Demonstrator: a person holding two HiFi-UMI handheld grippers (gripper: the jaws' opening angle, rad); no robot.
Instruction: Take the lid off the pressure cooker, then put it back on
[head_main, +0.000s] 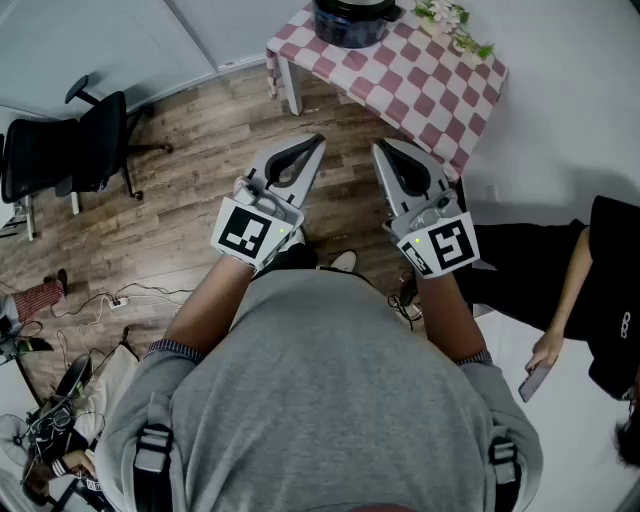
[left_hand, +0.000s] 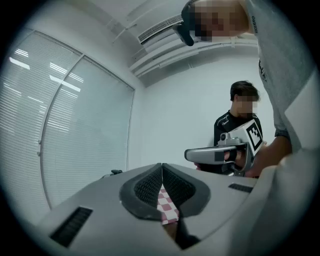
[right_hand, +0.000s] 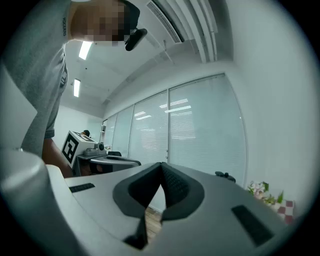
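The dark pressure cooker (head_main: 352, 22) with its lid on stands on the checked table (head_main: 420, 75) at the top of the head view, cut off by the frame edge. Both grippers are held level in front of my chest, well short of the table. My left gripper (head_main: 318, 140) is shut with nothing in it, and its tips (left_hand: 162, 165) meet in the left gripper view, with checked cloth (left_hand: 168, 205) showing below them. My right gripper (head_main: 377, 147) is shut and empty too, its tips (right_hand: 161, 164) touching in the right gripper view.
A black office chair (head_main: 70, 150) stands on the wooden floor at the left. Cables and clutter (head_main: 60, 390) lie at the lower left. A person in black (head_main: 600, 300) with a phone sits at the right by the wall. Flowers (head_main: 450, 25) lie on the table.
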